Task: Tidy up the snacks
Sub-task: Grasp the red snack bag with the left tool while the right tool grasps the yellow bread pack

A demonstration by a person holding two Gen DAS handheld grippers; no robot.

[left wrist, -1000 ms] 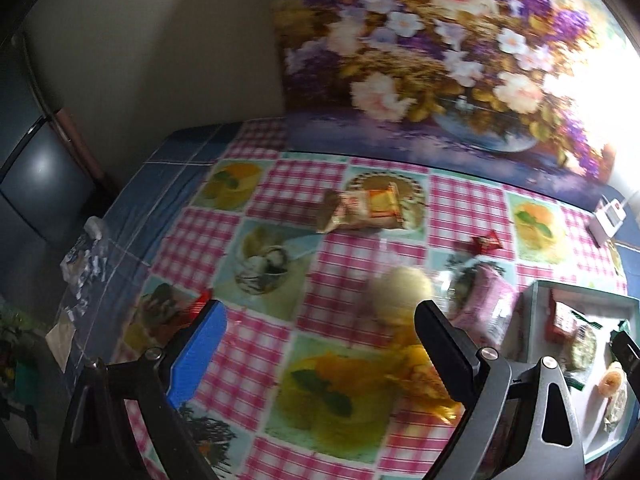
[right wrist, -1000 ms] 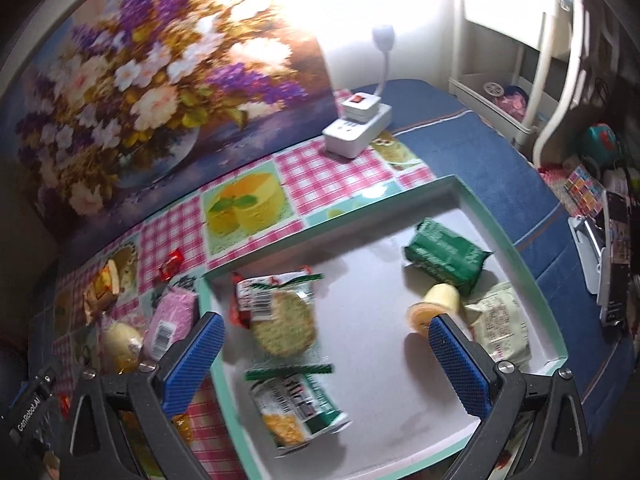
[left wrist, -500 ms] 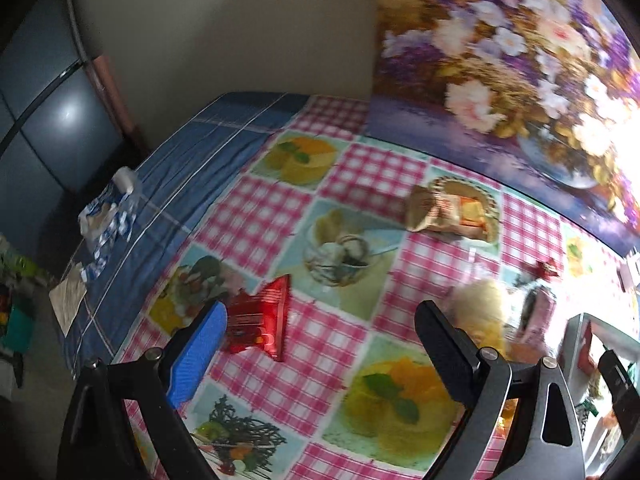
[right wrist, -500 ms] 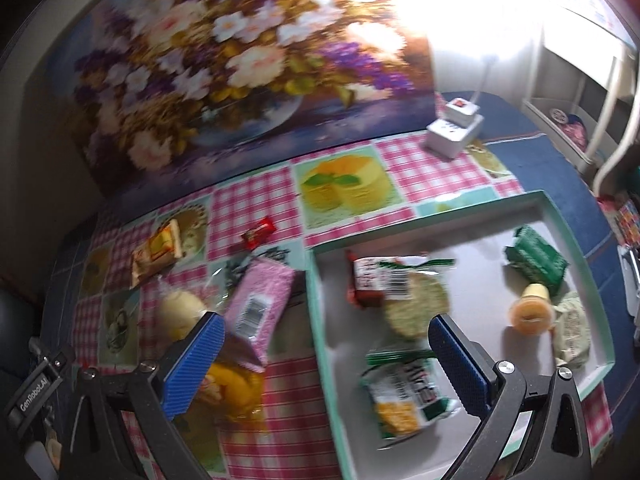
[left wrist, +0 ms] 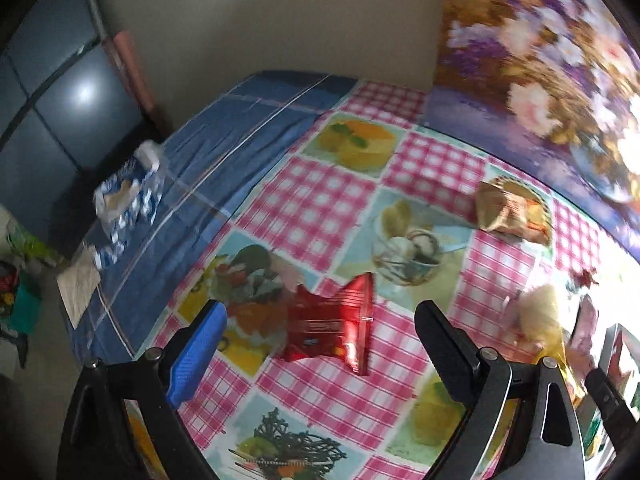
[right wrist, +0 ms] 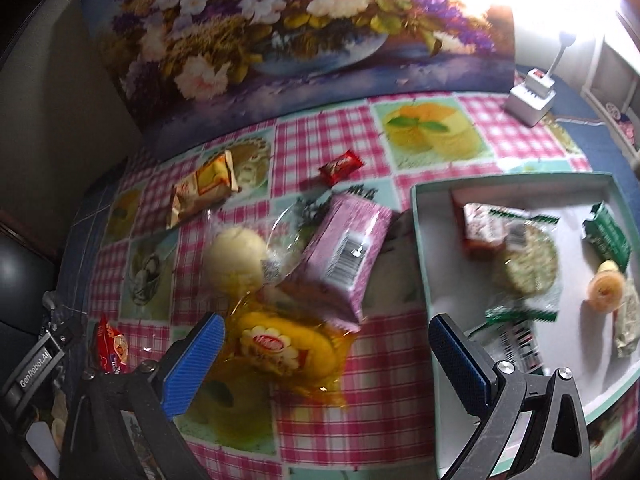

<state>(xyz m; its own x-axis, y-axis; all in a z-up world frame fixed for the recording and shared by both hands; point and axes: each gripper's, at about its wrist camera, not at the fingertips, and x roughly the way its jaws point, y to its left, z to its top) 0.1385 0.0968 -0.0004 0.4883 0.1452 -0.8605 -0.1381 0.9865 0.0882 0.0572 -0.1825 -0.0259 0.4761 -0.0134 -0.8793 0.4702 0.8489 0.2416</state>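
Observation:
My left gripper (left wrist: 320,344) hangs open over a red snack packet (left wrist: 332,330) lying flat on the checked cloth, nothing between its fingers. My right gripper (right wrist: 326,350) is open above a yellow cake in clear orange wrap (right wrist: 286,350). A pink packet (right wrist: 344,254) leans beside it, next to a pale round bun (right wrist: 236,258). A tan biscuit packet (right wrist: 202,188) and a small red sweet (right wrist: 340,166) lie farther back. The same red packet (right wrist: 110,346) appears at the left. The teal-rimmed tray (right wrist: 422,264) at the right holds several snacks.
A flower painting (right wrist: 280,28) stands along the back edge. A white power strip (right wrist: 530,98) sits at the back right under bright lamp glare. A blue-white bag (left wrist: 126,200) and paper lie on the blue cloth at the left table edge. Open checked cloth lies ahead of the left gripper.
Both grippers have swung left and slightly down. The red packet has come between the left fingers' view; the right view has shifted from over the tray to over the yellow cake.

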